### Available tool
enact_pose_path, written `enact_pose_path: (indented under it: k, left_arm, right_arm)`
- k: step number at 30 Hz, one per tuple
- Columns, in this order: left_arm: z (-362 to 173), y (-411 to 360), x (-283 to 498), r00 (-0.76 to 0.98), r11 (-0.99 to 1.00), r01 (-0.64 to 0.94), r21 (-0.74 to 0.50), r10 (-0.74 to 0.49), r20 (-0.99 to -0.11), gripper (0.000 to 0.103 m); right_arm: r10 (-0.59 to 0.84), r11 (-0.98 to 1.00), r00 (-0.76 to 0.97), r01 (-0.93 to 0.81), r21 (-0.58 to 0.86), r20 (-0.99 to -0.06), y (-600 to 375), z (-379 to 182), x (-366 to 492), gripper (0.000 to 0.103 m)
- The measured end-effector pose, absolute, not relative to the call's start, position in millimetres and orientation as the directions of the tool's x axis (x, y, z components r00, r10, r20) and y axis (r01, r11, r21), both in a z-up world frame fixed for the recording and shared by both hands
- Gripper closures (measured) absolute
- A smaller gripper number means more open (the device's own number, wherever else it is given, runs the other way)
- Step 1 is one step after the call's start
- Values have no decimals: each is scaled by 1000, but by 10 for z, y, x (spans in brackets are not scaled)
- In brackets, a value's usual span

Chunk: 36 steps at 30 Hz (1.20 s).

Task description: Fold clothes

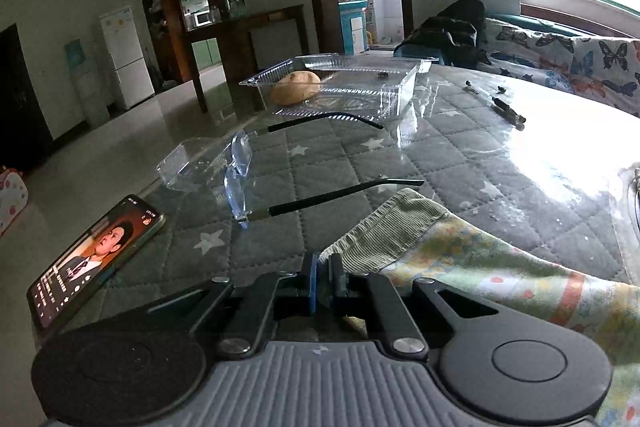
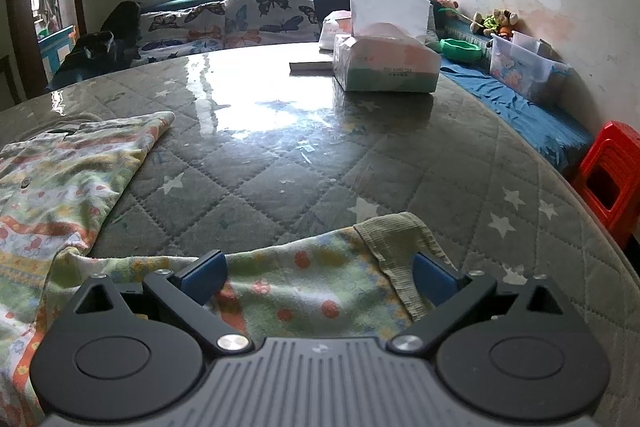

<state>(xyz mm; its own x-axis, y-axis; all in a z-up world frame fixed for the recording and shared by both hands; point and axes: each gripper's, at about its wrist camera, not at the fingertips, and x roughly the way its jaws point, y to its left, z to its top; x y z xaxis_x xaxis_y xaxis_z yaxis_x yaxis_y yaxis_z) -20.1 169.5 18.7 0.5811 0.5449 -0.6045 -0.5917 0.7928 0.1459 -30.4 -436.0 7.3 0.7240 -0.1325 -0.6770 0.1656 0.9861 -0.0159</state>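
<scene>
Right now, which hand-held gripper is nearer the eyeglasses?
Left. The left hand-held gripper is shut just short of the eyeglasses; the right hand-held gripper, open over the garment's cuff, shows none.

Both cameras sit low over the table [image 2: 304,155], close above the printed garment [image 2: 280,287]. The left wrist view faces the far-left edge and the kitchen beyond; the right faces the window edge. Both show the garment and butterfly sofa [image 1: 568,63]

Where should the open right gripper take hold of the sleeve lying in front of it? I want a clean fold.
Grip the ribbed cuff of the patterned garment. It lies flat between the right gripper's open fingers, thicker than the printed cloth. Come from the near side, low over the table, and close on the cuff's edge.
</scene>
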Motion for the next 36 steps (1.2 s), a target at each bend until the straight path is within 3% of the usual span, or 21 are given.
enact_pose_path:
  k: [10, 16, 19, 21, 23, 29, 36]
  left_arm:
    - [185, 1690, -179, 570, 793, -587, 164, 549, -612, 96]
    - [224, 1716, -214, 570, 798, -585, 144, 531, -628, 90]
    - [275, 1649, -241, 585, 809, -571, 138, 520, -623, 78]
    - [331, 1572, -263, 604, 820, -557, 128, 507, -615, 60]
    - [410, 1467, -279, 630, 835, -537, 119, 491, -602, 57]
    - [649, 951, -285, 753, 939, -341, 46, 301, -585, 56]
    - [524, 239, -241, 763, 999, -51, -13, 31, -646, 55]
  right_arm:
    - [-123, 988, 721, 156, -13, -682, -4388, 63, -269, 2]
    - [-114, 991, 717, 130, -29, -687, -4353, 109, -227, 6]
    - [-97, 994, 725, 98, -37, -682, -4275, 161, -259, 6]
    - [-77, 997, 732, 68, -39, -677, -4202, 200, -285, 6]
    - [-48, 999, 736, 32, -36, -676, -4123, 242, -305, 6]
    - [70, 993, 739, -114, -22, -670, -3817, 372, -357, 6]
    - [183, 966, 715, -257, -10, -675, -3429, 399, -440, 6]
